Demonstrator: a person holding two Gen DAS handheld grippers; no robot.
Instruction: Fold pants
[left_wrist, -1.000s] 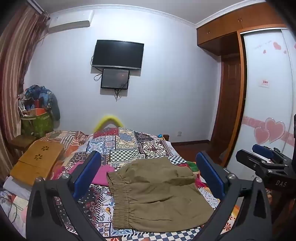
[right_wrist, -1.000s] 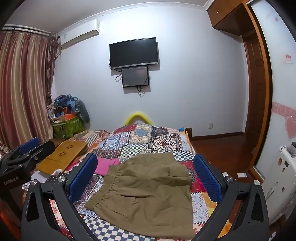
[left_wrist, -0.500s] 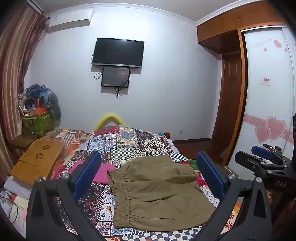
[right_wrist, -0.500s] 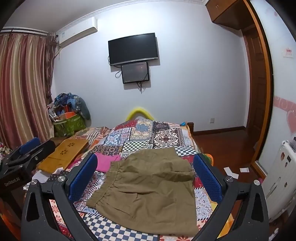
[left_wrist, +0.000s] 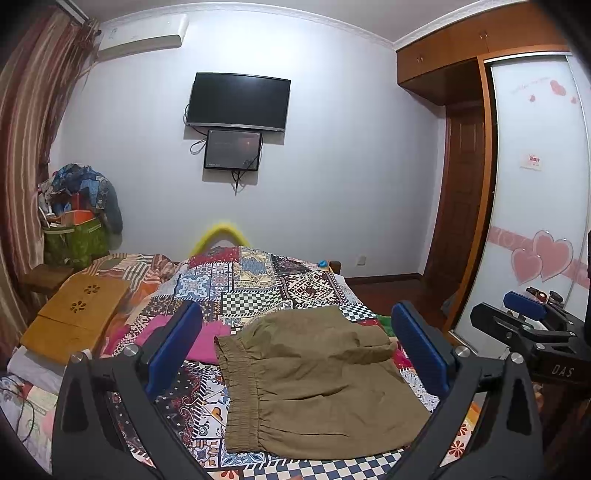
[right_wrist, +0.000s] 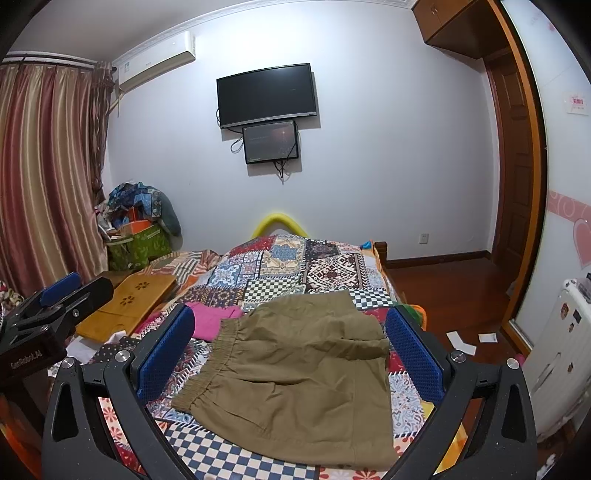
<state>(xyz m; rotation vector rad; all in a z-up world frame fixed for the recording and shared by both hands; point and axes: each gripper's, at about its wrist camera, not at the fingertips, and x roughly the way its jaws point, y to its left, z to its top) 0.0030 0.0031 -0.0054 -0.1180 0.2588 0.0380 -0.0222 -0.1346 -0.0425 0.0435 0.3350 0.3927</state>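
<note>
The olive-khaki pants (left_wrist: 314, 384) lie folded on the patchwork bedspread (left_wrist: 255, 284), elastic waistband to the left; they also show in the right wrist view (right_wrist: 299, 369). My left gripper (left_wrist: 295, 347) is open and empty, held above and short of the pants. My right gripper (right_wrist: 291, 343) is open and empty, likewise held back over the pants. Each gripper shows at the edge of the other's view, the right one (left_wrist: 524, 325) and the left one (right_wrist: 59, 299).
A pink garment (right_wrist: 214, 317) lies left of the pants. A wooden lap tray (left_wrist: 77, 317) sits at the bed's left side. A green bag piled with clothes (right_wrist: 136, 236) stands by the curtain. A wardrobe (left_wrist: 535, 192) and white appliance (right_wrist: 561, 354) stand right.
Both grippers have drawn slightly back and upward; the pants lie unmoved on the bed. Both stay open.
</note>
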